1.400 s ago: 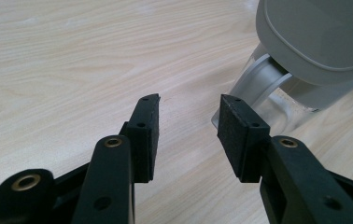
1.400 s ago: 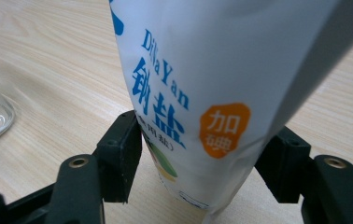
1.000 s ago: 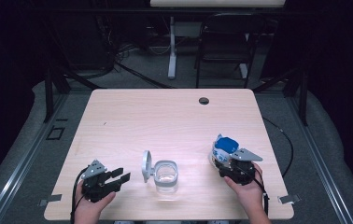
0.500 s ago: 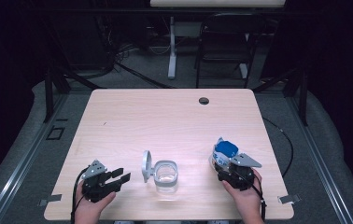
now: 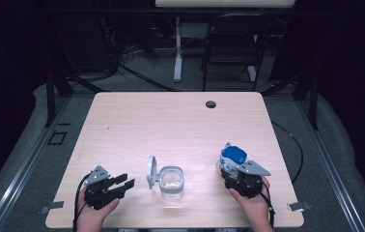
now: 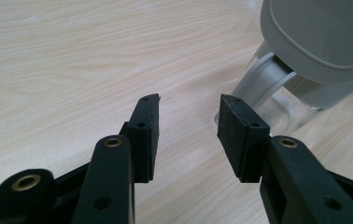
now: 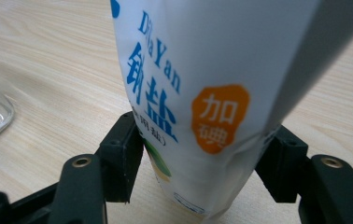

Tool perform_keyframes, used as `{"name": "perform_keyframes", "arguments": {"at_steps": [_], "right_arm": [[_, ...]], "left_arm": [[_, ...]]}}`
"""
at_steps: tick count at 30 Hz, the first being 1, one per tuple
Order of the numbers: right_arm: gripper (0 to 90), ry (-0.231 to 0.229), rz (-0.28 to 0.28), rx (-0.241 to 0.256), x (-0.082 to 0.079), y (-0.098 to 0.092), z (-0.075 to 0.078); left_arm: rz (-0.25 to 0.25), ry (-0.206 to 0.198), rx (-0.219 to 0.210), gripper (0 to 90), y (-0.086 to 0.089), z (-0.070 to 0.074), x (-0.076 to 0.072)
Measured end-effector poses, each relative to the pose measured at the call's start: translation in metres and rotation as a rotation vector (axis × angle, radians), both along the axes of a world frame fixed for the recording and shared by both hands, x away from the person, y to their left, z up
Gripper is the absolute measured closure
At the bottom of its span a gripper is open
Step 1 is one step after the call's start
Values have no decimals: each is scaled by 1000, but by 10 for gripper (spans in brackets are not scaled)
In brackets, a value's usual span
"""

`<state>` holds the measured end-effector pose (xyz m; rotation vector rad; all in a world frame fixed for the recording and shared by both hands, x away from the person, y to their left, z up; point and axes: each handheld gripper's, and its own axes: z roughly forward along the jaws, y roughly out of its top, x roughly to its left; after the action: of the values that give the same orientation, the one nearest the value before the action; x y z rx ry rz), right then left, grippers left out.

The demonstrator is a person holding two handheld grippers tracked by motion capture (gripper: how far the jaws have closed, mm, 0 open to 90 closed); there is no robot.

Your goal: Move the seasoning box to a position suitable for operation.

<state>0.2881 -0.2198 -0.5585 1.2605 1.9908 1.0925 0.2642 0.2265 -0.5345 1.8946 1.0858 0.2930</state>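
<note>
On the tabletop (image 5: 171, 125) my right claw (image 5: 241, 181) pinches the salt bag (image 7: 202, 93), left claw (image 6: 188, 126) spread empty, jar (image 5: 172, 182) lid open, pouring not yet begun.

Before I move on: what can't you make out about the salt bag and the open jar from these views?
- Salt bag, right gripper view: top cut off by the frame edge; whether it is opened is unclear.
- Salt bag, high view: print too small to read.
- Jar, high view: contents unclear through clear glass.
- Jar lid, left gripper view: cut off by the edge.
</note>
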Motion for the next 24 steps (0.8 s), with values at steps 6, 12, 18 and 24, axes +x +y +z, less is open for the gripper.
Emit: {"name": "perform_keyframes", "arguments": {"at_steps": [6,12,18,24], "right_arm": [[372,-3,7,1,3,0,-6],[366,-8,11,8,5,1,-10],[361,-9,2,8,7,1,-15],[362,14,-9,5,7,0,-25]], "left_arm": [[-2,-3,-1,590,2,0,1],[0,2,1,591,1,-1,1],[1,3,0,590,2,-1,1],[2,4,-2,590,3,-1,1]]}}
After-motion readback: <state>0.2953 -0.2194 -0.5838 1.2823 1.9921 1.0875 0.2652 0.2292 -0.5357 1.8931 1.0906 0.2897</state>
